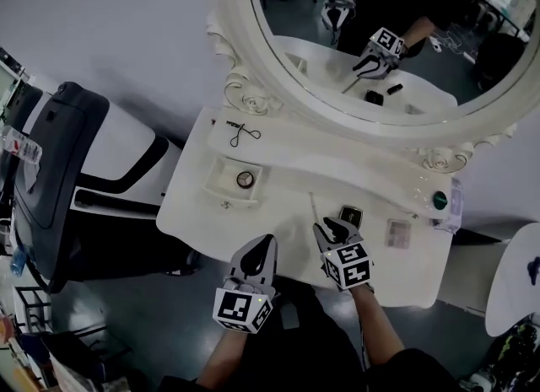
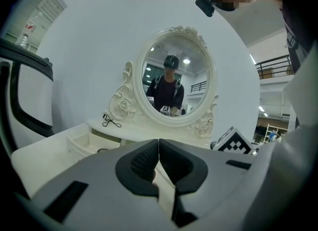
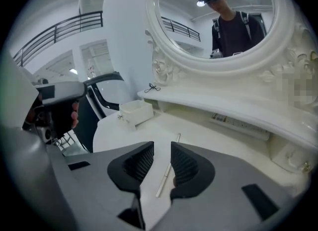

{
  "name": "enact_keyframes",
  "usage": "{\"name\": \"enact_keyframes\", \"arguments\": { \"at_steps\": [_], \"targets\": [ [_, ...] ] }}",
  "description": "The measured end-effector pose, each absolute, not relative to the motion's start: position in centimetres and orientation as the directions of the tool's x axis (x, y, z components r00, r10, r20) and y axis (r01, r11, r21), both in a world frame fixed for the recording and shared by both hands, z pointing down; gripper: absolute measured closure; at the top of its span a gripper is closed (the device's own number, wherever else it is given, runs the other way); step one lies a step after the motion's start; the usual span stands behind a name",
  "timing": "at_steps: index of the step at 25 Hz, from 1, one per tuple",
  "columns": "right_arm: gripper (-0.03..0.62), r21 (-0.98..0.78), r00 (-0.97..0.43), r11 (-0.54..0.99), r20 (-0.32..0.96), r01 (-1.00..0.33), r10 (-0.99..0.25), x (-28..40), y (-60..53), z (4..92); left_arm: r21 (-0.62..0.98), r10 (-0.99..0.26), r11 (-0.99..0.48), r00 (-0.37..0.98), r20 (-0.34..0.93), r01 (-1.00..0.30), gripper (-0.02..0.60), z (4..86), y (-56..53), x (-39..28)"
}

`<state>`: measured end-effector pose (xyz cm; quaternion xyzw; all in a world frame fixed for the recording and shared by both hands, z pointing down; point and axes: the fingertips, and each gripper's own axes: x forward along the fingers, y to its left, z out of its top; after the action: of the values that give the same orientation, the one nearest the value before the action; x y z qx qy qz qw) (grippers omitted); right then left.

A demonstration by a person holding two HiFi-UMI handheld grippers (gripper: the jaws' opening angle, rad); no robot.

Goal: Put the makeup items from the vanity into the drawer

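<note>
- The white vanity (image 1: 198,213) fills the middle of the head view, its oval mirror (image 1: 245,53) above, and a black and white chair (image 1: 76,154) parked off to the left.
- There's the small drawer (image 1: 221,181), pulled open at the vanity's left end, with one round dark-rimmed item (image 1: 245,179) already lying inside.
- The left gripper (image 1: 266,240) hangs at the front edge of the tabletop, jaws pressed together with nothing between them. It's well clear of the makeup.
- The right gripper (image 1: 325,228) sits just beside it on the right, angled down at the tabletop. Its jaws stand a little apart, and in its own view the thin white stick (image 3: 166,171) lies on the tabletop in line with the gap, with neither pad pressing on it.
- A dark square compact (image 1: 350,216) rests just right of the right gripper's tips.
- Further right, a small patterned square (image 1: 397,233) on the tabletop, and a green round piece (image 1: 439,200) on the shelf above.
- Up on the left of that shelf, a black eyelash curler (image 1: 243,134) lies near the mirror's carved base.
</note>
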<state>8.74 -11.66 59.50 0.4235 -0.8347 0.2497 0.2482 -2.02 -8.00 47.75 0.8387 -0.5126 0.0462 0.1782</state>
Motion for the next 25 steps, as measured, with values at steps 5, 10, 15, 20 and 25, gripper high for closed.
{"name": "enact_keyframes", "arguments": {
  "at_steps": [5, 10, 15, 20, 25],
  "targets": [
    [0.491, -0.176, -0.456, 0.499, 0.721, -0.849, -0.521, 8.1, -12.3, 63.0, 0.238, -0.839, -0.412, 0.468, 0.279, -0.880, 0.566, 48.3, -7.7, -2.4],
    [0.491, -0.149, -0.388, 0.472, 0.796, -0.869, -0.464, 8.4, -12.2, 65.6, 0.237, -0.833, -0.410, 0.467, 0.296, -0.881, 0.566, 48.7, -7.6, -2.7],
    [0.491, -0.119, -0.343, 0.454, 0.824, -0.883, -0.452, 8.8, -12.2, 66.5, 0.237, -0.834, -0.406, 0.464, 0.298, -0.883, 0.566, 48.8, -7.7, -3.1],
    [0.493, -0.112, -0.334, 0.454, 0.831, -0.884, -0.445, 8.6, -12.1, 66.5, 0.240, -0.834, -0.404, 0.464, 0.300, -0.883, 0.566, 49.0, -7.8, -3.3],
    [0.509, -0.104, -0.324, 0.446, 0.832, -0.889, -0.451, 8.5, -12.1, 66.6, 0.242, -0.832, -0.404, 0.464, 0.303, -0.882, 0.566, 49.2, -7.9, -3.3]
  ]
}}
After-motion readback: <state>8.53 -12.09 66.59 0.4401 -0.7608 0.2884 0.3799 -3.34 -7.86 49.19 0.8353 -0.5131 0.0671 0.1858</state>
